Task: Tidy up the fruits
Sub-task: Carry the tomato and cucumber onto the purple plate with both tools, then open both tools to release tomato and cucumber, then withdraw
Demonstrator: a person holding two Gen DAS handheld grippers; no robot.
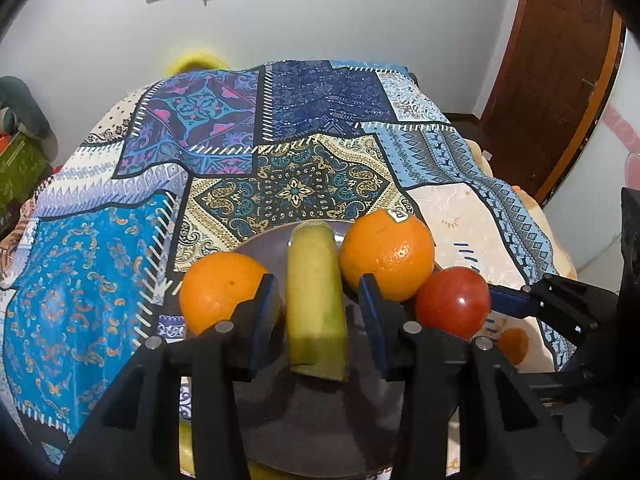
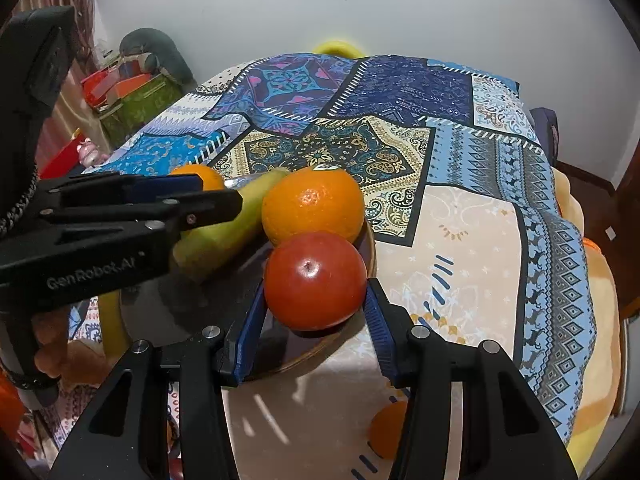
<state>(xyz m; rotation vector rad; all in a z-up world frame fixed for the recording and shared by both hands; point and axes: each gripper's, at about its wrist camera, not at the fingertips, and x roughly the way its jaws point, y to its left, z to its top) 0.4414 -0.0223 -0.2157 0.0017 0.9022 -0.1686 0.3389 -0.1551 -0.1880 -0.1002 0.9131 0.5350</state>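
Observation:
A dark shiny plate [image 1: 260, 248] with a wooden rim [image 2: 371, 248] holds two oranges [image 1: 220, 292] [image 1: 386, 256], a yellow-green banana [image 1: 316, 300] and a red round fruit [image 1: 454, 302]. My left gripper [image 1: 320, 292] straddles the banana lengthwise, with a gap showing between each pad and the peel. In the right wrist view it hangs over the banana [image 2: 224, 236] from the left. My right gripper [image 2: 316, 304] has both blue pads against the red fruit [image 2: 316, 280], at the plate's near right rim, next to the stickered orange [image 2: 314, 204].
The plate sits on a patchwork cloth [image 2: 460, 240] over a table whose right edge drops off [image 2: 600, 320]. An orange round shape [image 2: 386, 428] lies on the cloth near the front. Something yellow [image 2: 112, 320] lies beside the plate's left. Boxes [image 2: 136, 104] stand at the back left.

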